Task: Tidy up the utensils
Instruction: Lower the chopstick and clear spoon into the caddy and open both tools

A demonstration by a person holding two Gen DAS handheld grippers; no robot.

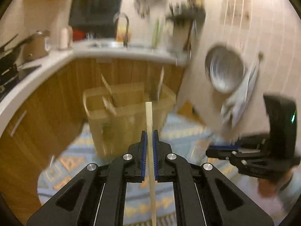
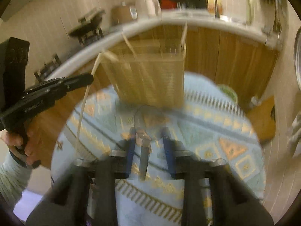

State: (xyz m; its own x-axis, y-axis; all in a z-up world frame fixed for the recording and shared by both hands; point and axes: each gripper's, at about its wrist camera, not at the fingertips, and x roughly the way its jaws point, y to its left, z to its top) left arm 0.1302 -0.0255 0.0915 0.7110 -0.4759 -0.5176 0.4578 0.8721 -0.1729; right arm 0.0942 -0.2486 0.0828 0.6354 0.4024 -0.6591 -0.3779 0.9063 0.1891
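The left gripper clamps a pale wooden chopstick before the tall bamboo utensil holder. The blurred right gripper grips a metal spoon, also before the holder.

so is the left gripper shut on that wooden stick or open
Shut on it: the left gripper has both blue pads pressed against the wooden stick.

Both tools clamped, pts angled down
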